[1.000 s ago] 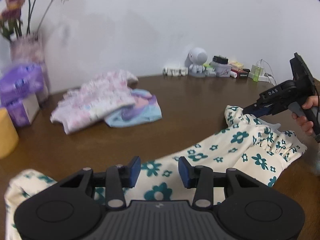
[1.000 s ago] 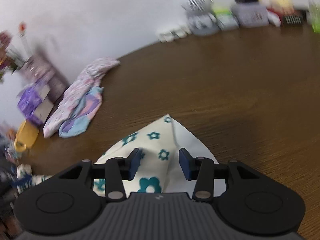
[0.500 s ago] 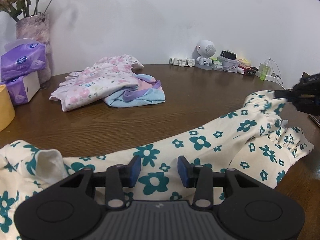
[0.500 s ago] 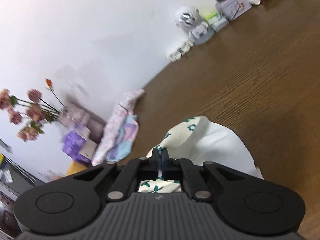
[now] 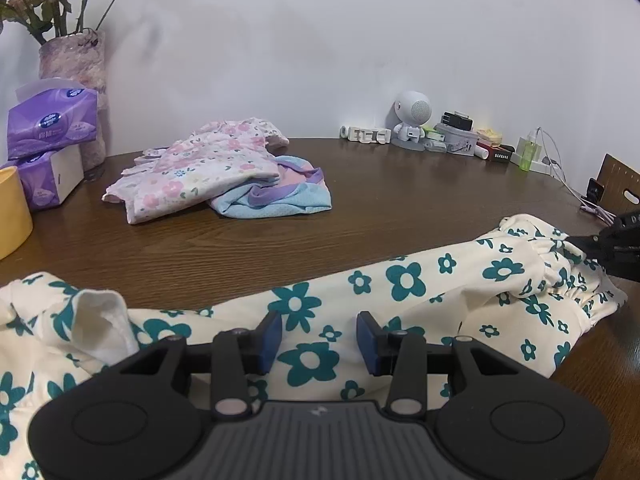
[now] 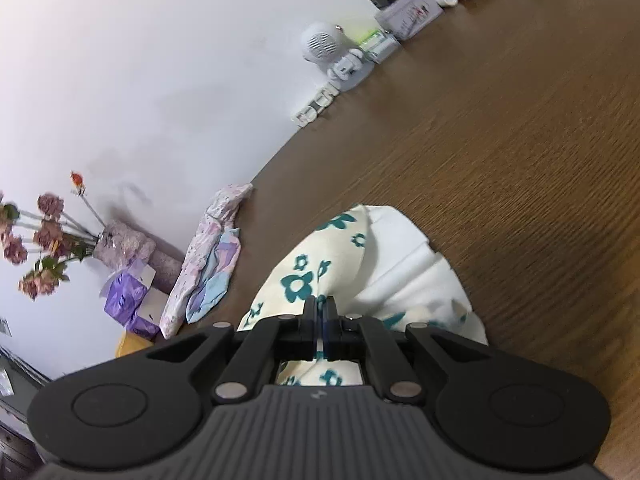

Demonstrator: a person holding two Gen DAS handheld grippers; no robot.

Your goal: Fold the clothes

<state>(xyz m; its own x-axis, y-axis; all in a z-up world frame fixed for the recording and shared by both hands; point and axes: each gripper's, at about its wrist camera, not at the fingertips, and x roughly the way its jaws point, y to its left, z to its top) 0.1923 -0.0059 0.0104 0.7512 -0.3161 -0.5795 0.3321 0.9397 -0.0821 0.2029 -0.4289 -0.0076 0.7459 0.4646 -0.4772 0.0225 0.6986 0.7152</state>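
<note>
In the left wrist view, the left gripper (image 5: 318, 338) hovered with its blue pads apart at a middling gap over the cream garment with teal flowers (image 5: 404, 292), gripping nothing; that gap matched the earlier frames. The garment lay stretched across the near edge of the wooden table (image 5: 400, 204), from a bunched end at near left to a gathered, elasticated end at right. There the tip of the right gripper (image 5: 588, 246) bit the fabric, whereas a second before it had only been reaching toward that end. A pink floral garment (image 5: 192, 170) and a blue-and-purple one (image 5: 276, 198) lay well apart on the far left.

In the right wrist view, the right gripper (image 6: 319, 312) had gone from parted jaws over loose cloth to jaws pinched tight on a ridge of the flowered garment (image 6: 316, 264), its pale inner side showing at right. I judged that one end was now secured, so lifting it over for a fold could begin, once the left tongs closed too
</note>
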